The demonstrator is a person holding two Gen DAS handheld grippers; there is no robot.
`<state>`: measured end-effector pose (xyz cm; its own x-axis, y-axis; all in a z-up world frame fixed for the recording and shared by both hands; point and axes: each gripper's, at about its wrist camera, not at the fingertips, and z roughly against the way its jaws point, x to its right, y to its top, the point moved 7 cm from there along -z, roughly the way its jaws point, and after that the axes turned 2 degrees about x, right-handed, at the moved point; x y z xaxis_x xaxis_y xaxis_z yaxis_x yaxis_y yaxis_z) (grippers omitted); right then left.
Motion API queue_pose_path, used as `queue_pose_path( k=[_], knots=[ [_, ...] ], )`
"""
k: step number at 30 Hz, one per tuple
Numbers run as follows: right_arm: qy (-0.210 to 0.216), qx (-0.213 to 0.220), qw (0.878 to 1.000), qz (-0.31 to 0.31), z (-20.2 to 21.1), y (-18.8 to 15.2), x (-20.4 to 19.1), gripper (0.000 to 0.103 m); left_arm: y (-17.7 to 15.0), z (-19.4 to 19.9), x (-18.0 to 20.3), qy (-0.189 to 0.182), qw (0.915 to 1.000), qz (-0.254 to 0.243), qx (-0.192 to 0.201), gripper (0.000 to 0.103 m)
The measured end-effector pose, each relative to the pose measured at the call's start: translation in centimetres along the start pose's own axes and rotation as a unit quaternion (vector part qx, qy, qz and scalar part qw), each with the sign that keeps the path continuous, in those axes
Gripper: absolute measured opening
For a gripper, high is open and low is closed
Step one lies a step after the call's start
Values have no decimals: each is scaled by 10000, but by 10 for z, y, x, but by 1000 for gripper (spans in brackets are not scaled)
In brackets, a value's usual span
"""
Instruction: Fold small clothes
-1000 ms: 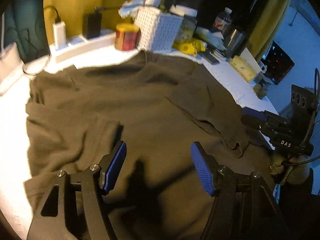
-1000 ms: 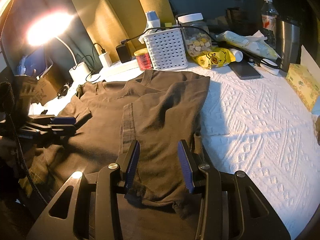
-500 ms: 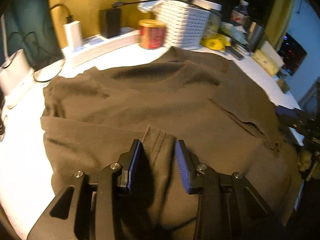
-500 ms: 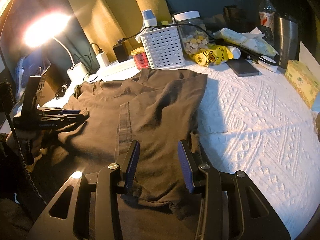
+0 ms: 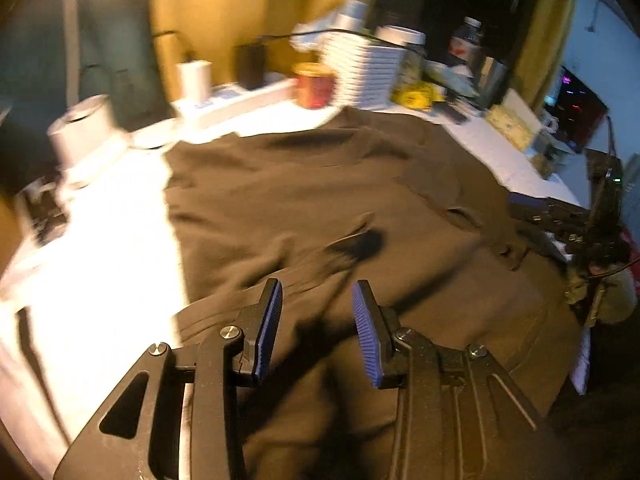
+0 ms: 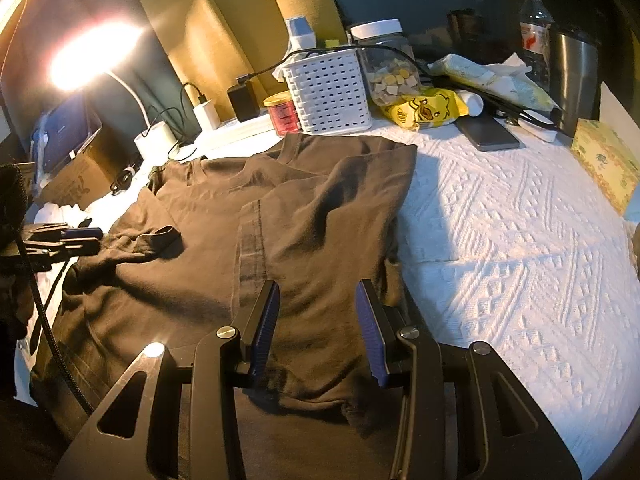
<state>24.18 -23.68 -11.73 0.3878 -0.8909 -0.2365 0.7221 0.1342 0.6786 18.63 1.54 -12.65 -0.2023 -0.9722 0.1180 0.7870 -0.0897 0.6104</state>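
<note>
A dark brown T-shirt (image 5: pixel 320 192) lies spread on a white textured cloth (image 6: pixel 500 220); it also shows in the right wrist view (image 6: pixel 312 208). Its right side is folded in over the body. The left sleeve (image 6: pixel 160 236) is folded in and rumpled. My left gripper (image 5: pixel 316 320) hovers just above the shirt's left part, jaws partly apart and empty; the view is blurred. It appears from the side in the right wrist view (image 6: pixel 76 236). My right gripper (image 6: pixel 316 320) sits over the shirt's lower right fold, jaws partly apart with fabric beneath them.
At the back stand a white basket (image 6: pixel 332 92), a red tin (image 6: pixel 282 114), a jar (image 6: pixel 388 68), a yellow duck bag (image 6: pixel 424 108), a phone (image 6: pixel 486 132), a steel tumbler (image 6: pixel 572 76) and chargers (image 6: pixel 204 112). A lamp (image 6: pixel 92 56) glares at the left.
My left gripper held the sleeve edge half a second ago; now it has let go, opened a little and drawn back left. The sleeve lies folded inward. The right gripper barely moved.
</note>
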Motion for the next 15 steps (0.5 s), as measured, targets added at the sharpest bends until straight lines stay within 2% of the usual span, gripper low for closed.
queue_pose_path(
  k=[3,6,11,15],
  knots=[
    [31,-12,10000,60,-2,0,-7,42,-8,1,-28,332,9991,253,-45,36],
    [53,-20,9999,127,-2,0,-16,42,-11,3,-44,480,9981,372,52,36],
    [32,-25,9998,200,-1,-1,-25,42,-14,-3,-63,488,9968,633,62,36],
    [-8,-25,9997,230,0,-2,-28,42,-19,-16,-61,233,9975,666,-11,36]
  ],
)
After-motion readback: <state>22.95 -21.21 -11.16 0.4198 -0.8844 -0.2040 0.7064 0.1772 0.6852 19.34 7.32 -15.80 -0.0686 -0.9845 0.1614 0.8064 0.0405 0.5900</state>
